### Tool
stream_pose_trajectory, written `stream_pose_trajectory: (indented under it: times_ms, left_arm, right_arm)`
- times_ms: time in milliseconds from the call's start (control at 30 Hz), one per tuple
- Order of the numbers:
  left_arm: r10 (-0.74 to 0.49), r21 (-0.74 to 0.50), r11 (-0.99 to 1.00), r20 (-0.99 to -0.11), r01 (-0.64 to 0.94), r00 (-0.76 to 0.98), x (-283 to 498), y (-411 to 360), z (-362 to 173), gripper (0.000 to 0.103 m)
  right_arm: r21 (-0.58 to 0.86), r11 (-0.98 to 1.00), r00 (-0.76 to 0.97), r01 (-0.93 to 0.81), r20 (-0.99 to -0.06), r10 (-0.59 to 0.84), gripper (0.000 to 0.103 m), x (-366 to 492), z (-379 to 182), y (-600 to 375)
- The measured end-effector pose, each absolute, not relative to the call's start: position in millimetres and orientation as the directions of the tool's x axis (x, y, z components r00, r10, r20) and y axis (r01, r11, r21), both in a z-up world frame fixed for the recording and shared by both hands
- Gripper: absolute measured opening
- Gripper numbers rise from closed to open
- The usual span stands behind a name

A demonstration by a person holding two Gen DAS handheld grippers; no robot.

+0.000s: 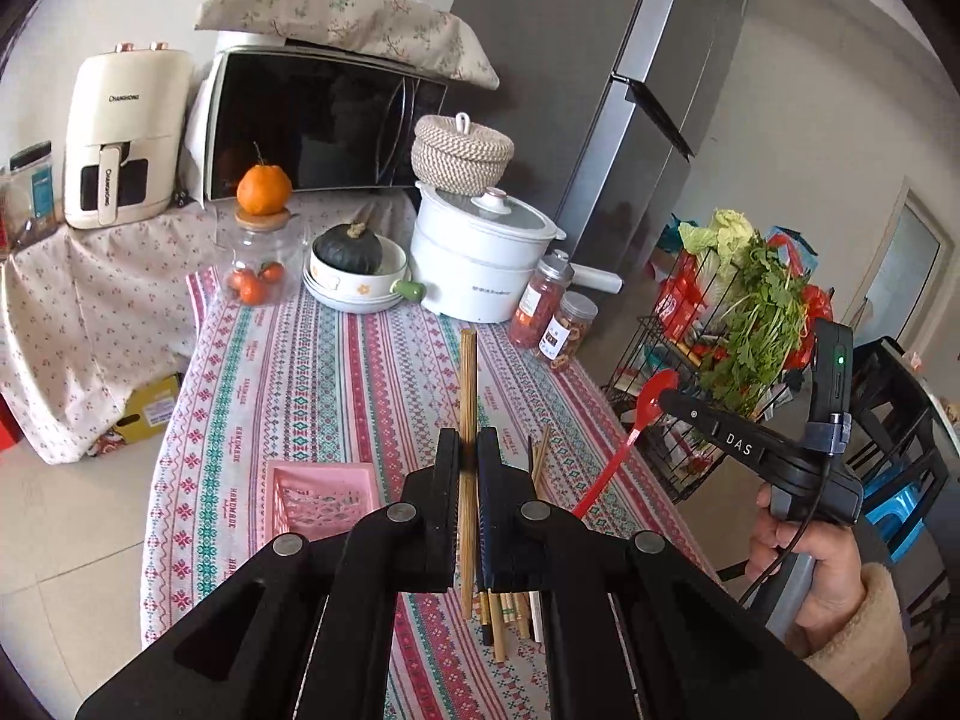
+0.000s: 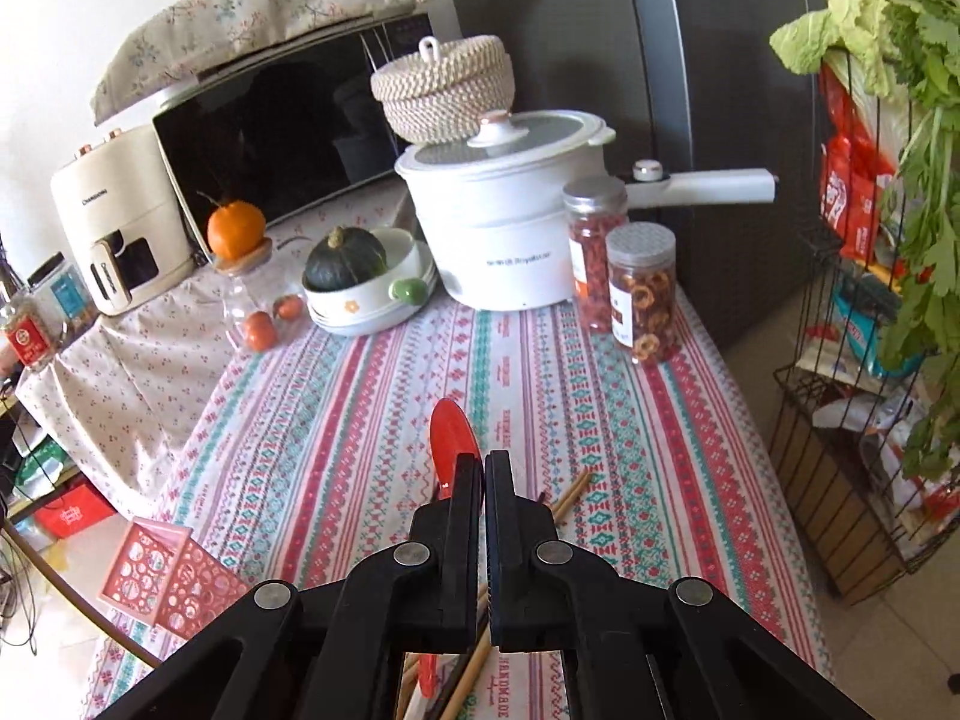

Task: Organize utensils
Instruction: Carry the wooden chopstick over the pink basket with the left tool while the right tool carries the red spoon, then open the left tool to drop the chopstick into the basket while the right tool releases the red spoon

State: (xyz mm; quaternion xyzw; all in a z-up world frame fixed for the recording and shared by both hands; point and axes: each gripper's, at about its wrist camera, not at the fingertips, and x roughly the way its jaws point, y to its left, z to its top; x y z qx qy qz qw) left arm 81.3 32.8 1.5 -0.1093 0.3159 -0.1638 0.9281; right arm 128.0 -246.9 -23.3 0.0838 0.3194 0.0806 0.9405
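Left claw (image 1: 468,462) pinches light, stiff chopsticks (image 1: 468,396) mid-length; right claw (image 2: 483,468) clamps the slippery red spoon (image 2: 453,438) near its bowl.

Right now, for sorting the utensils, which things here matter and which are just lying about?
Part of the job:
chopsticks in the left gripper
red spoon in the right gripper
loose chopsticks
pink basket

Just lying about:
white pot
two jars
squash bowl
orange
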Motion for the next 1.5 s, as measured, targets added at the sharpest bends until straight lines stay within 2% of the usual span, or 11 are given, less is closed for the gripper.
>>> stream_pose_trajectory:
  times_ms: [233,633,933,1033,1233,1500]
  left_arm:
    - [-0.372,-0.343,0.912,-0.462,0.225,0.805,71,54,31,0.005]
    - [-0.273,-0.327,0.933,-0.367,0.152,0.889,58,94,60,0.005]
    - [-0.184,-0.275,0.958,-0.394,0.075,0.901,78,111,42,0.005]
    - [-0.155,-0.236,0.970,-0.443,0.052,0.883,92,109,30,0.005]
    - [-0.169,-0.245,0.969,-0.537,0.039,0.826,120,111,-1,0.005]
    - [-0.183,-0.244,0.969,-0.588,0.043,0.788,146,109,-24,0.005]
  right_arm:
    - [0.204,0.967,0.824,-0.152,-0.514,0.238,0.000,115,-2,-230]
    - [0.223,0.945,0.821,-0.241,-0.472,0.321,0.000,115,8,-189]
    - [0.241,0.922,0.816,-0.303,-0.434,0.381,0.001,119,10,-147]
    - [0.251,0.913,0.818,-0.322,-0.412,0.401,0.001,119,13,-136]
    - [0.275,0.894,0.814,-0.353,-0.380,0.438,0.001,119,19,-123]
    - [0.259,0.893,0.781,-0.367,-0.436,0.447,0.001,128,4,-107]
